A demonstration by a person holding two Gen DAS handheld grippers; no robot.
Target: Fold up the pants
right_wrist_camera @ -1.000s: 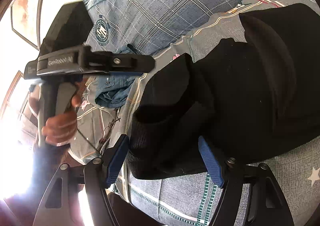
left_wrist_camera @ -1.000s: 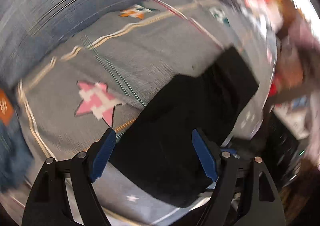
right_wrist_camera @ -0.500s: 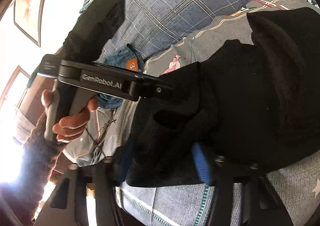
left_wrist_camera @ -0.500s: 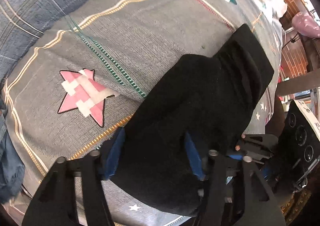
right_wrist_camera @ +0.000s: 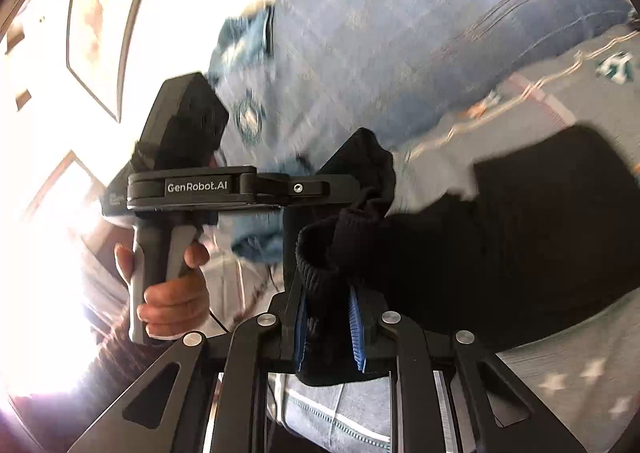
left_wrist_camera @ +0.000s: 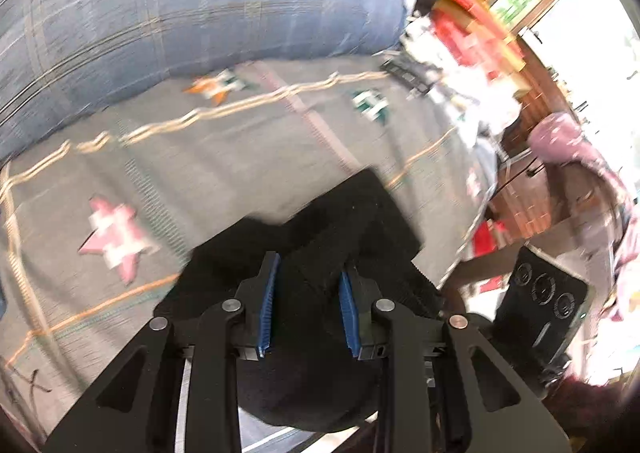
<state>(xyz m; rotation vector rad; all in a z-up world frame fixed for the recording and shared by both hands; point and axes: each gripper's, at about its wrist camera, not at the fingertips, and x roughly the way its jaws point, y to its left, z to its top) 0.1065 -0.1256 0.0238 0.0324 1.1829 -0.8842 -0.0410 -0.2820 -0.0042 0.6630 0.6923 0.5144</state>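
Note:
The black pants [left_wrist_camera: 352, 225] lie folded on a grey patterned bedspread [left_wrist_camera: 224, 157]. My left gripper [left_wrist_camera: 308, 277] is shut on a bunched near edge of the pants, lifted off the bed. In the right wrist view the pants [right_wrist_camera: 500, 237] stretch to the right, and my right gripper [right_wrist_camera: 328, 305] is shut on their ribbed waistband edge [right_wrist_camera: 320, 253]. The left gripper's body [right_wrist_camera: 240, 189] and the hand holding it show at the left of that view.
A blue plaid pillow [left_wrist_camera: 200, 9] lies at the back of the bed. A blue denim garment [right_wrist_camera: 256, 237] lies beside it. A cluttered shelf [left_wrist_camera: 476, 37] and a black appliance [left_wrist_camera: 540, 301] stand off the bed's right edge.
Both grippers were open around the pants' near edge, then closed on the cloth. Now both have lifted the gripped edges off the bed; the views are motion-blurred.

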